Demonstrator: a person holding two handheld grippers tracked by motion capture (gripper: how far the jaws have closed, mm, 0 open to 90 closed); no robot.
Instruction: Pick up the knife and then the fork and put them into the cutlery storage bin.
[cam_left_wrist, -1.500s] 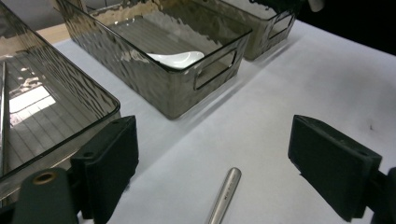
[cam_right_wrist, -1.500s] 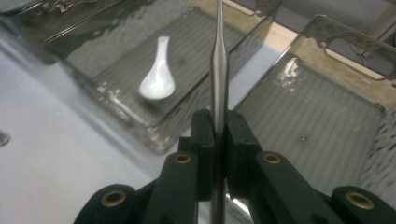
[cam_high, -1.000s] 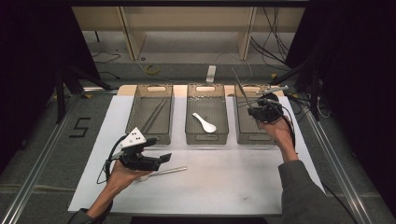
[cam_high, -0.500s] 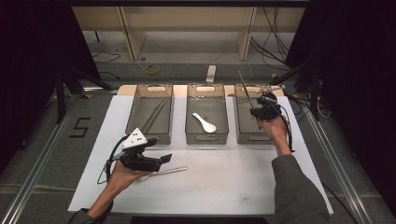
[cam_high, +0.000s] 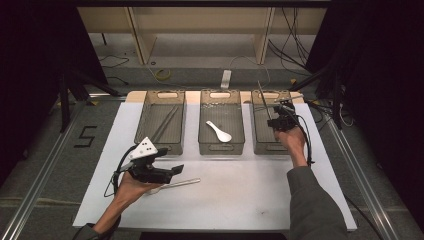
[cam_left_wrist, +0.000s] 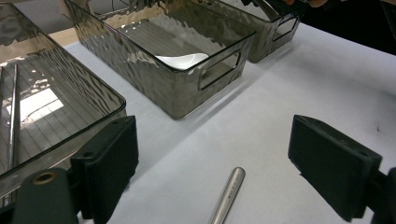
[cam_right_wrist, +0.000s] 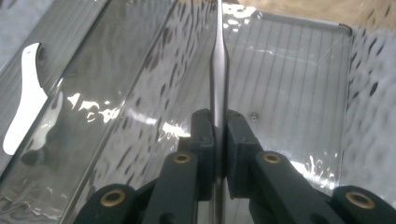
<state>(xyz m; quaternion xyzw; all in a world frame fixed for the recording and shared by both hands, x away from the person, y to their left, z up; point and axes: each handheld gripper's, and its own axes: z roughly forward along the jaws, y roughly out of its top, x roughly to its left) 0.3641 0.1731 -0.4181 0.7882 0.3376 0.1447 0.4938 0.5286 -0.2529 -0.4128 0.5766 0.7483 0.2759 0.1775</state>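
A: High view first. Three smoky bins in a row at the far edge of the white mat (cam_high: 250, 200). Left bin (cam_high: 161, 121) with thin metal rods lying lengthwise. Middle bin (cam_high: 221, 122) with a white spoon (cam_high: 220, 132) flat on its floor. Right gripper (cam_high: 280, 119) over the right bin (cam_high: 270, 125), clamped on a slim metal utensil (cam_high: 264, 99) that sticks up and away, tilted toward the far rim.

B: And on the near side?

A: Left gripper (cam_high: 176, 170) low over the mat, lying roughly level, jaws apart, nothing between them. Just beside it, flat on the mat, a metal handle (cam_high: 182, 183) pointing right.

B: Left gripper view?

A: Both black pads wide apart, nothing gripped. Metal handle (cam_left_wrist: 229, 193) on the mat between them, untouched. Left bin (cam_left_wrist: 51, 116) close by on the left, rods along its floor. Middle bin (cam_left_wrist: 187, 70) ahead, spoon (cam_left_wrist: 182, 59) inside. Right bin (cam_left_wrist: 275, 28) farther off, at the top.

B: Right gripper view?

A: Jaws nearly closed, pads pressed on the utensil (cam_right_wrist: 218, 70) from both sides. Flat handle running straight up from the pads, over the ribbed floor of the right bin (cam_right_wrist: 299, 84). Tip out of frame, so kind of utensil impossible to tell. Spoon (cam_right_wrist: 25, 98) visible through the rippled wall on the left, in the neighbouring bin.
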